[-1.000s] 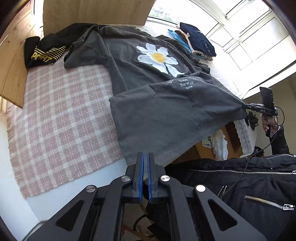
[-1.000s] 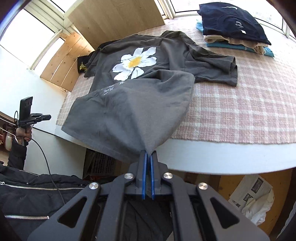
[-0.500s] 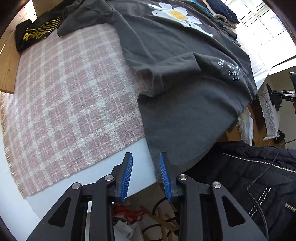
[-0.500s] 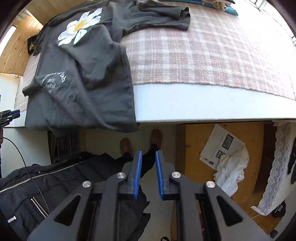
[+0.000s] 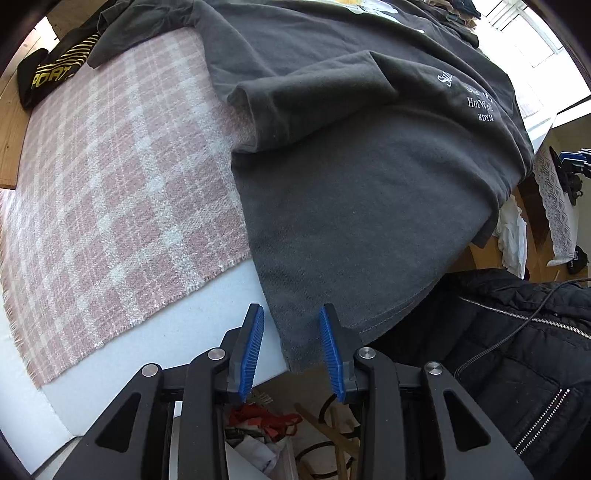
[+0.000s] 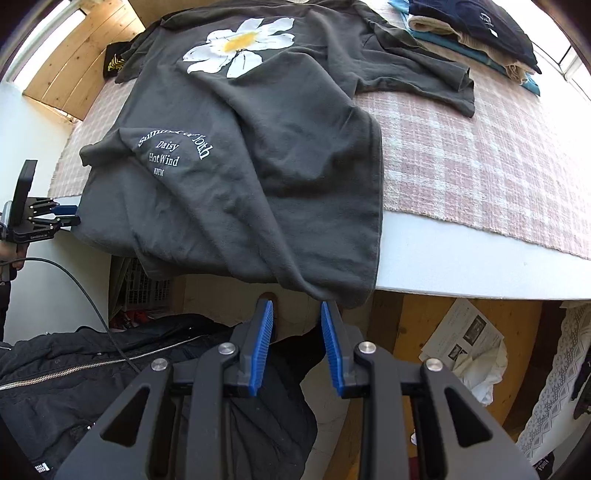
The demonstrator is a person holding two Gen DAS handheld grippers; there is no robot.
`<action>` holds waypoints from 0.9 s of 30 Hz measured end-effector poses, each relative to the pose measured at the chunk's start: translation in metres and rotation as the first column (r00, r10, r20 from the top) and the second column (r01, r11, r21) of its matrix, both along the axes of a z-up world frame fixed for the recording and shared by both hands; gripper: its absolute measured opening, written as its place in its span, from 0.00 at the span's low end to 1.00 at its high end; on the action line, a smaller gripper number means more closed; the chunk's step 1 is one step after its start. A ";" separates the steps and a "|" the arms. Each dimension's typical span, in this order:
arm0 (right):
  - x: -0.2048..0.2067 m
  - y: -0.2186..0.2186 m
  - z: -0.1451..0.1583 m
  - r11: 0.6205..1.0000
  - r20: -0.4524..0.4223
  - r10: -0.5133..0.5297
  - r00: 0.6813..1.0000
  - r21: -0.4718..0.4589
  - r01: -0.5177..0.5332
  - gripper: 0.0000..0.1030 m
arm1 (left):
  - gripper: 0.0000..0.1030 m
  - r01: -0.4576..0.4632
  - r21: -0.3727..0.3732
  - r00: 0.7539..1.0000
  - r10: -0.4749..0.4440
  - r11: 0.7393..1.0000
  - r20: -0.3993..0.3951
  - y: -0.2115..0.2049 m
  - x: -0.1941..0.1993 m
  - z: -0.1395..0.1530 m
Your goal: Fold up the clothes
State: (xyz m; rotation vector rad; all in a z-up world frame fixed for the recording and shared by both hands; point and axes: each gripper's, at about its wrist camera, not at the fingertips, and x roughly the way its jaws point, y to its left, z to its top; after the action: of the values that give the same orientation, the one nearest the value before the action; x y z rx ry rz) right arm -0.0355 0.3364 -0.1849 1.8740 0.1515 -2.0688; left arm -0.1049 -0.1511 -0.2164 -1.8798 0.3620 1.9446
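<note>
Counting one dark grey cotton T-shirt (image 6: pixel 258 177), bearing a single white daisy print and spreading over one pink-and-white checked woven blanket (image 6: pixel 480 155). Counting one black garment with yellow lettering (image 5: pixel 48 74), bunching at the blanket's far corner. Counting one stack of folded clothes (image 6: pixel 476 33), showing three pieces: navy on top, beige under it, teal at the bottom. Counting two black two-finger tools, the left gripper (image 5: pixel 291 347) and the right gripper (image 6: pixel 297 343), each carrying two blue ribbed pads, making four. Counting one black zipped jacket (image 6: pixel 74 365) and one printed paper sheet (image 6: pixel 465 336), lying below one white tabletop (image 6: pixel 461 254).
</note>
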 end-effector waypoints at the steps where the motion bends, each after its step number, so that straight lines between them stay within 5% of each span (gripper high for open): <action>1: -0.001 0.003 -0.004 1.000 0.002 -0.014 1.000 -0.002 0.014 0.27 | 0.23 0.006 -0.009 1.000 -0.006 1.000 -0.008 0.001 0.001 0.000; 2: -0.002 0.006 -0.008 1.000 -0.001 -0.027 1.000 0.001 0.027 0.27 | 0.07 0.016 -0.014 1.000 -0.016 1.000 -0.018 0.002 0.001 0.000; 3: -0.003 0.009 -0.011 0.999 -0.005 -0.041 0.999 0.003 0.041 0.27 | 0.03 0.021 -0.012 1.000 -0.021 1.000 -0.019 0.002 0.002 -0.001; 7: -0.002 0.016 -0.026 0.998 0.009 -0.066 0.998 0.007 0.066 0.27 | 0.03 0.051 0.012 0.999 -0.051 0.999 -0.016 0.004 0.009 0.003; 11: 0.001 0.015 -0.032 0.998 0.008 -0.053 0.999 0.037 0.053 0.27 | 0.03 0.016 0.120 0.999 -0.019 0.993 0.028 -0.011 0.035 0.029; 19: -0.018 0.020 -0.027 0.997 -0.003 -0.076 0.997 0.012 0.076 0.27 | 0.02 -0.134 0.017 0.965 0.126 0.991 0.229 -0.076 0.115 0.033; 22: -0.036 0.017 -0.014 0.997 -0.041 -0.072 0.997 -0.004 0.071 0.27 | 0.04 -0.197 0.021 0.972 0.193 0.980 0.135 -0.091 0.088 0.053; 27: -0.106 0.011 0.031 1.000 -0.168 -0.008 0.986 0.012 0.010 0.27 | 0.15 -0.067 -0.011 0.991 0.065 0.998 -0.114 -0.047 -0.014 0.100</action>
State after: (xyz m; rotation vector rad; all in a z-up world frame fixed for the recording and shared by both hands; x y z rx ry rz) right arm -0.1414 0.3474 -0.1537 1.7089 0.1983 -2.2361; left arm -0.1190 -0.1979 -0.1160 -1.8162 0.3522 2.1035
